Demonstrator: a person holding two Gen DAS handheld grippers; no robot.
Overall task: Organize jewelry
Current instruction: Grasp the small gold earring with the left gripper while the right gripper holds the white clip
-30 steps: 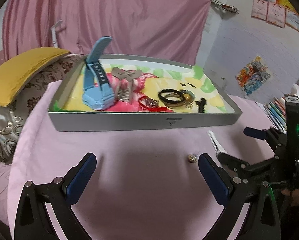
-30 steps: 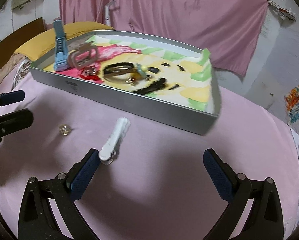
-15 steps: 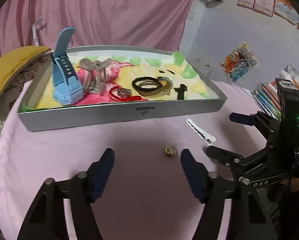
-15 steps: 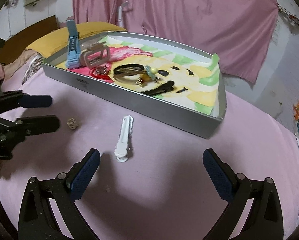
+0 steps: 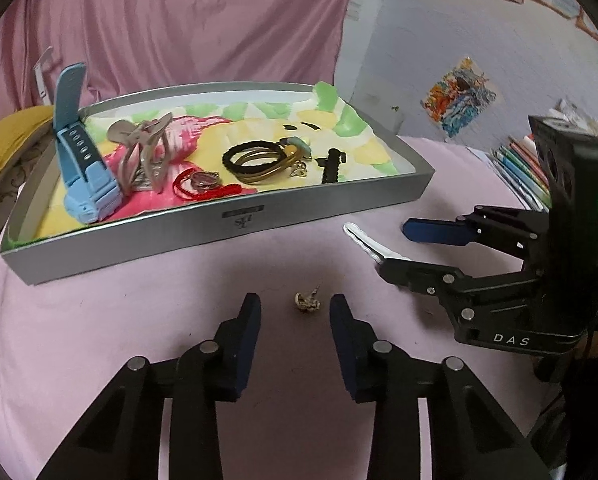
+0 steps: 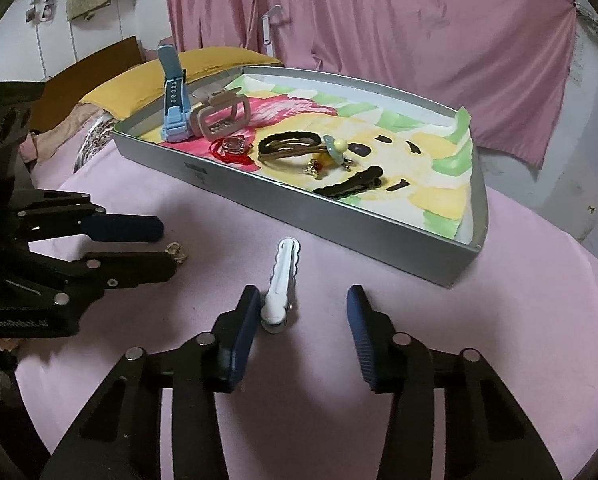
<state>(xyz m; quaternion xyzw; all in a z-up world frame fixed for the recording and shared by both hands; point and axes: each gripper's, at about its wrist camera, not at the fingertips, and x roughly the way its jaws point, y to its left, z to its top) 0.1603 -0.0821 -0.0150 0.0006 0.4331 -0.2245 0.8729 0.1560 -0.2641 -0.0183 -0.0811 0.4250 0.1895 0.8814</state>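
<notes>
We work over a pink cloth (image 5: 99, 340) that covers the whole surface, with a pink curtain (image 6: 379, 20) hung behind it. Our left gripper (image 5: 295, 312) has its fingers parted, and the small gold earring (image 5: 307, 303) lies on the cloth in the gap between the tips, touching neither. Our right gripper (image 6: 301, 312) is likewise spread; the white hair clip (image 6: 281, 280) lies on the cloth with its round end just beside the left finger, though we cannot tell whether they touch.

Beyond both stands the grey tray (image 5: 235, 220), lined with a pink, yellow and green cloth. In it are a blue watch (image 5: 79, 168) with its strap standing up, a beige claw clip (image 6: 221, 118), a red cord bracelet (image 5: 203, 188), dark hair ties (image 5: 255, 160) and a black hair clip (image 6: 351, 186).

A yellow pillow (image 6: 147, 84) lies past the tray's left end. In the left wrist view the pale wall carries a colourful drawing (image 5: 459, 96) and paper sheets near the top, and coloured books (image 5: 519, 168) lie at the cloth's right edge.
</notes>
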